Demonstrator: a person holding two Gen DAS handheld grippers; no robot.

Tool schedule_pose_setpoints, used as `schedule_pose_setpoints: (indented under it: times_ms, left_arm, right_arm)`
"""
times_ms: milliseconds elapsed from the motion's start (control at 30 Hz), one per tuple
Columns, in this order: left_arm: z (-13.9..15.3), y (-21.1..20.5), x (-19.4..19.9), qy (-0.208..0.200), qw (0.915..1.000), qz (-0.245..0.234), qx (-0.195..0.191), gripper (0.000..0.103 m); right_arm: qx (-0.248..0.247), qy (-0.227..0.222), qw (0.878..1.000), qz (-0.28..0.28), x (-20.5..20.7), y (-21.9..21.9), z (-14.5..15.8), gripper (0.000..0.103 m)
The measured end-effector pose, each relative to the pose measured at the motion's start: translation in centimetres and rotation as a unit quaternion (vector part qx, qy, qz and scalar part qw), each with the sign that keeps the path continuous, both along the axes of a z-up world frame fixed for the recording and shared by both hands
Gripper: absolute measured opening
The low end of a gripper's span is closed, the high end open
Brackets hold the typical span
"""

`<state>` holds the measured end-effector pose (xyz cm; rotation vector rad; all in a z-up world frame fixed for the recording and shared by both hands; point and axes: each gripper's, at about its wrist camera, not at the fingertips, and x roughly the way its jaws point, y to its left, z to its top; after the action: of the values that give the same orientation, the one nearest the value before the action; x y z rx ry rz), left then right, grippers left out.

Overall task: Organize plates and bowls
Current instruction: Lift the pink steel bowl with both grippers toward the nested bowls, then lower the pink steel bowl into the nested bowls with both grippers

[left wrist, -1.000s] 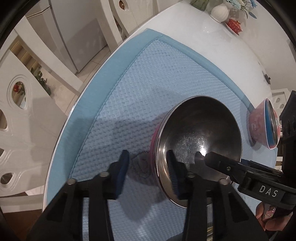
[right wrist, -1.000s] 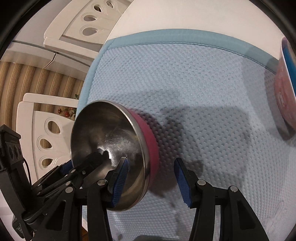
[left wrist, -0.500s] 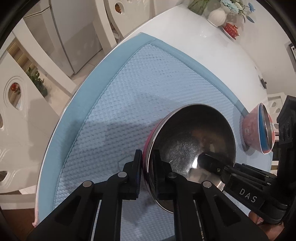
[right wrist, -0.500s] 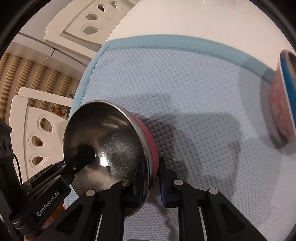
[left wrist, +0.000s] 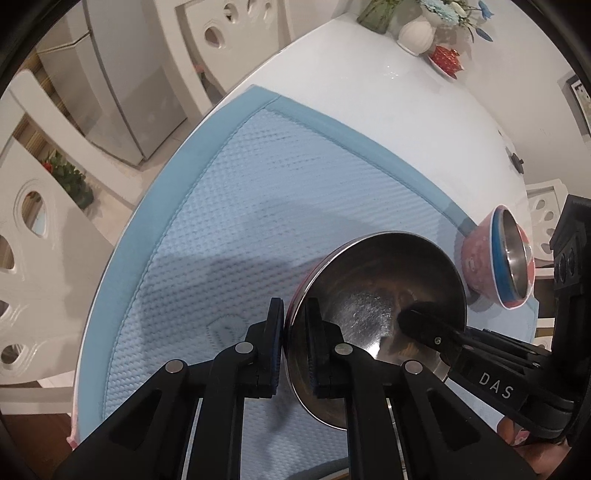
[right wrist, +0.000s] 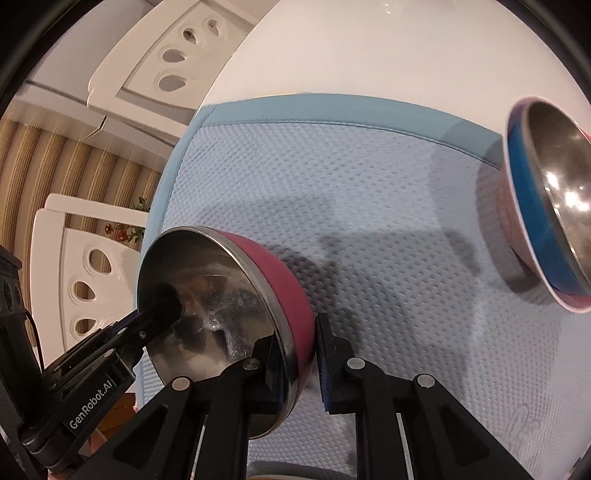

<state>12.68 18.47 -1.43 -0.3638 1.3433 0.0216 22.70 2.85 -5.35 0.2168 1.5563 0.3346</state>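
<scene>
Steel inside and magenta outside, the bowl [right wrist: 229, 295] we hold is shallow and wide, its polished hollow scuffed and mirroring both tools. It hangs tilted over the near part of the pale blue waffle mat [left wrist: 240, 206], its shadow falling on the weave beneath it. Our left gripper [left wrist: 293, 347] is clamped on one side of the rim, one pad inside the steel and one against the coloured wall; our right gripper [right wrist: 301, 354] pinches the opposite side of the rim the same way. Both sets of fingers are nearly together, with only the bowl's wall between them.

Farther out on the mat, near its darker blue border, stands a second bowl [right wrist: 546, 206], steel-lined with a blue band and a pink patterned outside, well apart from ours. The mat lies on a white table [left wrist: 388, 96]. At the table's far end sit a white vase [left wrist: 415, 35] and a small red dish [left wrist: 447, 59]. White chairs [right wrist: 147, 77] with teardrop cut-outs surround the table.
</scene>
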Motion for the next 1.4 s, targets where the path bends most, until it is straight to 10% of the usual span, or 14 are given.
schedule_pose_setpoints:
  times_ms: [1400]
  left_arm:
    - [8.7,-17.2,9.6,-0.085,0.9868,-0.135,-0.025,0.009]
  right_arm:
    - [0.002,-0.087,0.983,-0.162,1.1,-18.2,10.6,0.015]
